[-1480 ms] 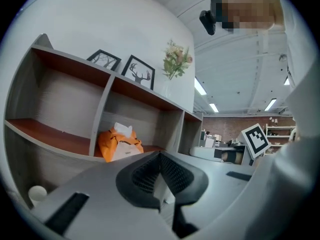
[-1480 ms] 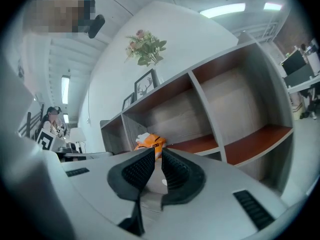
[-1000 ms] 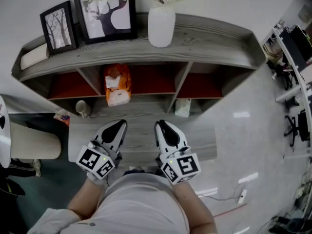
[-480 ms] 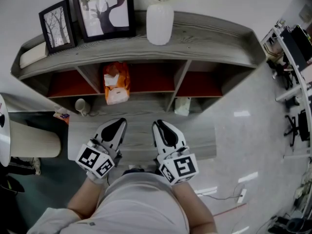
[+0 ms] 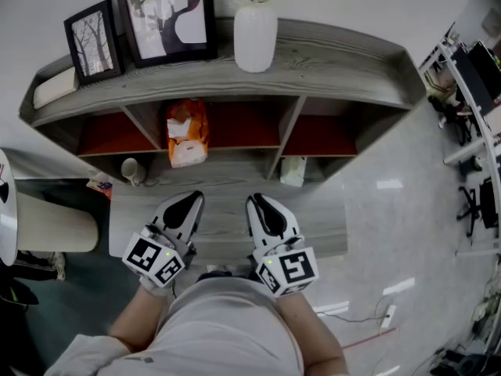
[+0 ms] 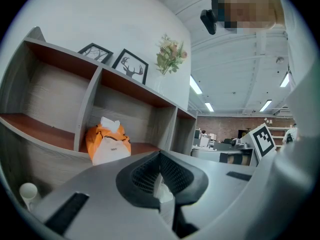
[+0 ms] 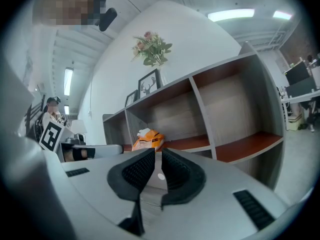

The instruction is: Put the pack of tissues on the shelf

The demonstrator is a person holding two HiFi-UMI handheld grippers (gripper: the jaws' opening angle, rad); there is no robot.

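The pack of tissues [image 5: 188,134] is orange and white, with a tissue sticking out of its top. It stands in the middle compartment of the grey shelf [image 5: 337,73]. It also shows in the left gripper view as the orange pack [image 6: 107,145] and, further off, in the right gripper view [image 7: 147,140]. Both grippers hang low in front of the person's body, well short of the shelf. My left gripper [image 5: 186,204] [image 6: 160,158] is shut and holds nothing. My right gripper [image 5: 258,205] [image 7: 157,158] is likewise shut and holds nothing.
A white vase [image 5: 256,39] with a plant and two framed pictures [image 5: 94,41] [image 5: 168,18] stand on the shelf top. A small cup [image 5: 130,171] and a pale pack [image 5: 293,171] sit on the lower ledge. A low grey bench [image 5: 329,225] lies under the grippers. Office desks [image 5: 470,92] are at the right.
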